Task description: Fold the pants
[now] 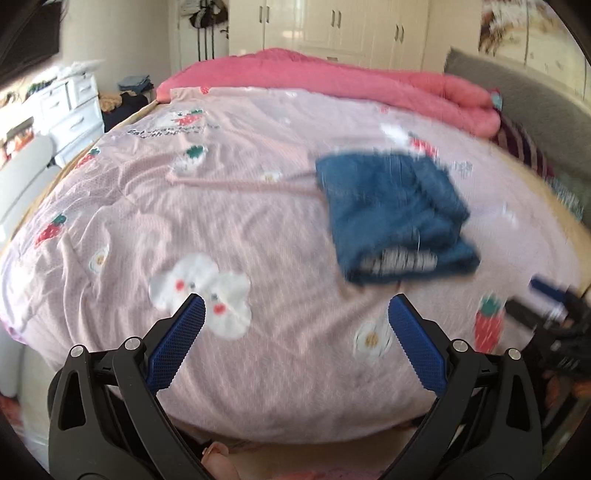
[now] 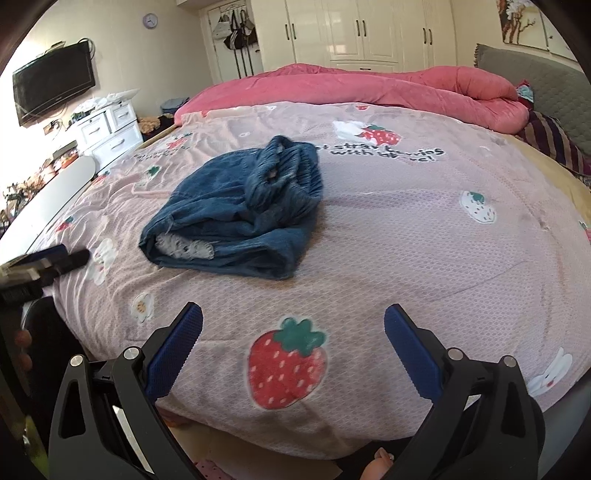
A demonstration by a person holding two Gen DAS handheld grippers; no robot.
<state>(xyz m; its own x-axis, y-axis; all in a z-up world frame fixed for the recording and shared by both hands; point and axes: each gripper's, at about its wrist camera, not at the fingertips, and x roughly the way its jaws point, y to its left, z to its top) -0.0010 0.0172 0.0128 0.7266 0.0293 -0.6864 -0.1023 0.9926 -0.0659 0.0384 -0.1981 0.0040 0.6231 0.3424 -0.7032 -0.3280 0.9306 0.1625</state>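
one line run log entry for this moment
task: fold pants | pants: folded bundle on pink bedspread | left claw: open, empty, clear of pants | right claw: open, empty, clear of pants

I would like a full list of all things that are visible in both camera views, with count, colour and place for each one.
pants: one, blue, folded in a bundle on the bed
bedsheet: one, pale pink with strawberry print, covers the bed
quilt: one, pink, bunched along the far side of the bed
wardrobe: one, cream, against the back wall
television: one, black, on the left wall
drawer unit: one, white, under the television
wall clock: one, pale, high on the wall
left gripper: one, black with blue pads, open, above the bed's near edge
right gripper: one, black with blue pads, open, above the near edge
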